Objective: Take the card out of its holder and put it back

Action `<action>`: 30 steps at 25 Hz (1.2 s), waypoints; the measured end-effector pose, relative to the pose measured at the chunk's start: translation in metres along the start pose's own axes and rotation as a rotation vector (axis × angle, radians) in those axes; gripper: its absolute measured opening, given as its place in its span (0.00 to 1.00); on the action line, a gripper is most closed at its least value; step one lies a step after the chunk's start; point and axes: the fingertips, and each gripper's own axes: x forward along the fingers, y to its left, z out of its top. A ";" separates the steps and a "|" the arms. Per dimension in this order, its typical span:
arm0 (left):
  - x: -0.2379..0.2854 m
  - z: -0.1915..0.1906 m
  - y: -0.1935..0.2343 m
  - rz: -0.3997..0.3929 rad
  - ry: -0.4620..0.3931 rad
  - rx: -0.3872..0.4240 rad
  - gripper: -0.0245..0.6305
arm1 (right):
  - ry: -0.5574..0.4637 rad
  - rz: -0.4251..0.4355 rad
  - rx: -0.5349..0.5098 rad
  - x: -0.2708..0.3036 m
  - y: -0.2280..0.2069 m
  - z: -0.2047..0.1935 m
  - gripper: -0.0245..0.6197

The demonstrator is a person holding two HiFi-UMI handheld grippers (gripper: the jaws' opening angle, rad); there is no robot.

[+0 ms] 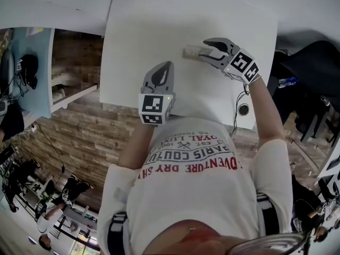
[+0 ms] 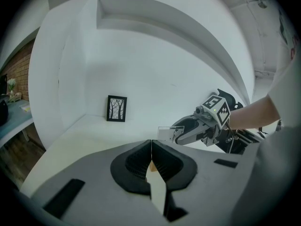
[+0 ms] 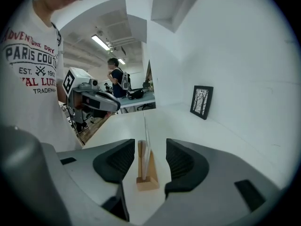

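- Right now, in the right gripper view, the right gripper (image 3: 150, 147) has its jaws spread to either side of the wooden holder (image 3: 146, 179). Neither pad touches it.
- The clear card (image 3: 146, 135) stands upright in the holder's slot and rises well above the wood. A small framed tree picture (image 3: 201, 101) leans on the wall far beyond the holder.
- We judge the card to be thin, stiff, light and slick. It should be pinched on its flat faces just above the holder, then drawn straight up.
- The holder looks light too, so it may lift or tip along with the card unless it is steadied.
- In the left gripper view, the left gripper (image 2: 151, 145) has its jaws pressed together on nothing. The holder sits ahead of it and to one side, between the other gripper's jaws.
- In the head view, both grippers are over the white table (image 1: 133, 36). The left one is nearer the person than the holder, clearly apart from it.
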 end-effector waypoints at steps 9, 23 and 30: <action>-0.007 0.021 -0.011 -0.029 -0.063 0.020 0.07 | -0.146 -0.180 0.016 -0.042 0.014 0.039 0.35; -0.019 0.048 -0.031 -0.099 -0.142 0.068 0.07 | -0.241 -0.794 0.343 -0.100 0.027 0.010 0.10; -0.023 0.051 -0.026 -0.142 -0.148 0.099 0.07 | -0.267 -0.894 0.389 -0.099 0.047 0.008 0.08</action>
